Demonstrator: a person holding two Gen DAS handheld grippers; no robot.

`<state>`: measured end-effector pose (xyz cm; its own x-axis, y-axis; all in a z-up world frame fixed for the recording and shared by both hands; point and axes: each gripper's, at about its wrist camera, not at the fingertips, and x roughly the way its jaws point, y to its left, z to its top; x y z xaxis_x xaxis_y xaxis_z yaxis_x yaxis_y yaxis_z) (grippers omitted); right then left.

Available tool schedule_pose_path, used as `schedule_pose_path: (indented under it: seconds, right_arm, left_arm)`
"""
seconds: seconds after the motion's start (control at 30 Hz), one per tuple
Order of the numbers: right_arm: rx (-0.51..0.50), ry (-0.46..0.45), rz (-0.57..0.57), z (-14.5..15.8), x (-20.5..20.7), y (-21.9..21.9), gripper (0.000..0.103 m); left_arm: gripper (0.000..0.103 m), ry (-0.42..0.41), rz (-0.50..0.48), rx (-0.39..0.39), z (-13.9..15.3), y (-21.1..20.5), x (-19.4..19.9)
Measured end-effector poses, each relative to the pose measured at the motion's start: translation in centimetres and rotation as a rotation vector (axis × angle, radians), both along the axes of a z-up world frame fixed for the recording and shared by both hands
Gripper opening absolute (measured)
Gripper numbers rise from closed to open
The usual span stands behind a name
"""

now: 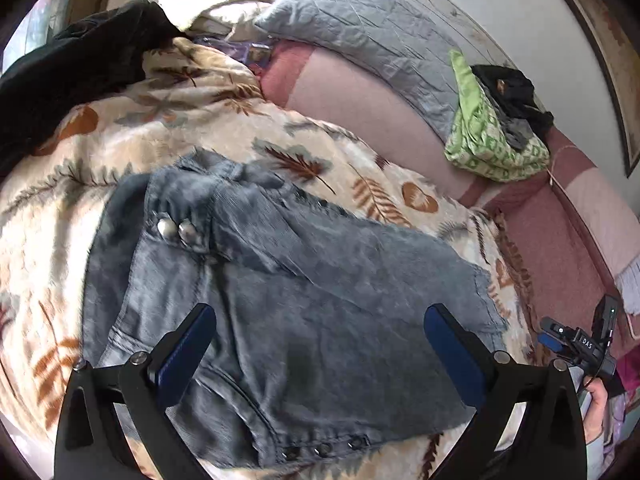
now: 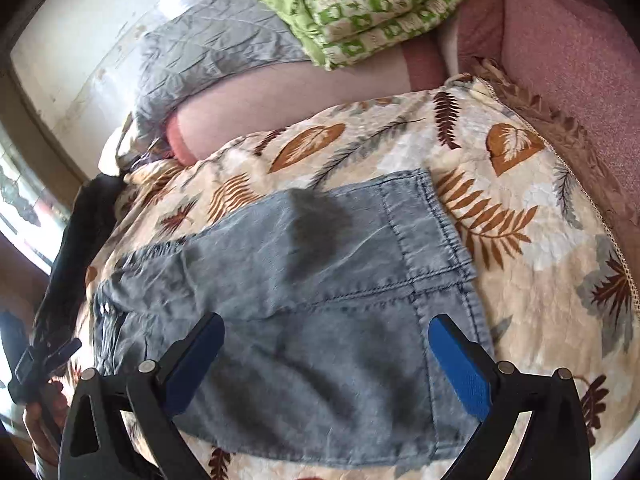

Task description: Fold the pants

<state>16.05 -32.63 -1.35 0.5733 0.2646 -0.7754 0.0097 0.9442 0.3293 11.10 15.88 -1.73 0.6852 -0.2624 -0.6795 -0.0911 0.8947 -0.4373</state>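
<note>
Your left wrist camera looks down along its fingers, close above the waist end of the pants [image 1: 288, 300], facing the wall-side pillows. Your right wrist camera sits equally near, over the hem end [image 2: 320, 320]. Shared ground — the leaf-print blanket [image 1: 192, 120], the green patterned bundle [image 1: 488, 140]. Each view catches the other gripper at its edge.

Bed [image 1: 560, 248] — leaf-print blanket [image 1: 168, 120], pants [image 1: 320, 300] atop.
</note>
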Motion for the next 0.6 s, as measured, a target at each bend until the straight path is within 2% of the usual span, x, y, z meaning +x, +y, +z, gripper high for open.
schedule_pose_path:
  seconds: [0.1, 0.27, 0.37, 0.43, 0.53, 0.6]
  right_arm:
    - [0.007, 0.037, -0.031, -0.7, 3.6, -2.6, 0.103]
    - [-0.016, 0.088, -0.086, -2.5, 9.0, -5.9, 0.103]
    - [-0.009, 0.112, -0.094, -3.6, 11.9, -7.0, 0.103]
    - [-0.03, 0.145, -0.091, -4.5, 14.0, -7.4, 0.102]
    - [-0.042, 0.177, -0.087, -5.5, 17.0, -8.1, 0.092]
    - [-0.02, 0.197, -0.084, -6.1, 18.5, -8.6, 0.079]
  left_arm:
    - [0.103, -0.007, 0.062, 0.038, 0.9, 3.1, 2.7]
    - [0.103, 0.079, 0.122, -0.013, -0.4, 8.3, 8.9]
    - [0.103, 0.11, 0.145, 0.049, -0.8, 9.6, 11.9]
    - [0.103, 0.167, 0.151, 0.076, -1.7, 10.3, 14.3]
    - [0.103, 0.216, 0.17, 0.129, -3.1, 10.8, 16.7]
    - [0.098, 0.239, 0.15, 0.146, -4.0, 10.8, 18.0]
